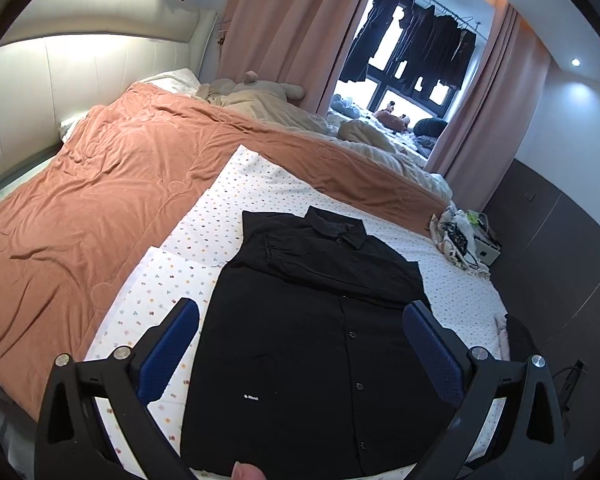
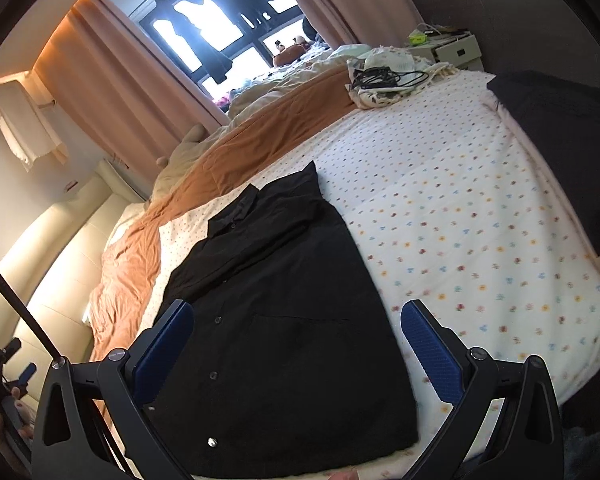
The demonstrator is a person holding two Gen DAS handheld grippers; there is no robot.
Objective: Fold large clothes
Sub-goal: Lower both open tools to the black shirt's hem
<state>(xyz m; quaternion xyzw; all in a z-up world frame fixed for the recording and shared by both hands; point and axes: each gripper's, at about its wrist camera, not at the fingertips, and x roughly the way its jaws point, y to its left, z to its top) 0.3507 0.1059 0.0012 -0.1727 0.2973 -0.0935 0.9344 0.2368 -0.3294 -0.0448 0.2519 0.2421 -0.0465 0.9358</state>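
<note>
Left gripper: I held my left gripper (image 1: 300, 344) above the lower half of the shirt, its two blue-padded fingers (image 1: 168, 354) spread wide apart with nothing between them.
Right gripper: my right gripper (image 2: 298, 346) was likewise wide open and empty, one pad over the button side of the shirt and the other over bare sheet just past the shirt's edge.
Shirt: the black button-up shirt (image 1: 320, 340) lay flat on the bed, front up, collar pointing away from me and hem nearest me; both sleeves were folded in across the chest, so the outline was a narrow rectangle.
Shirt details: a row of dark buttons (image 1: 352, 334) ran down the placket, and a small white label (image 1: 252, 397) sat on the lower front.
Sheet: the shirt rested on a white sheet with small coloured flowers (image 2: 460, 216), which covered the near part of the bed.
Blanket: an orange-brown blanket (image 1: 100, 200) lay beside the sheet on the left side and beyond the collar, apart from the shirt.
Other dark cloth: a second dark garment (image 2: 564, 152) lay at the sheet's far right edge, well apart from the shirt.
Clutter: a heap of patterned cloth with black cables (image 2: 384, 78) sat at the far corner of the bed.
Window: dark clothes hung on a rail (image 1: 416, 40) in front of the window, between pink curtains (image 1: 284, 28).
</note>
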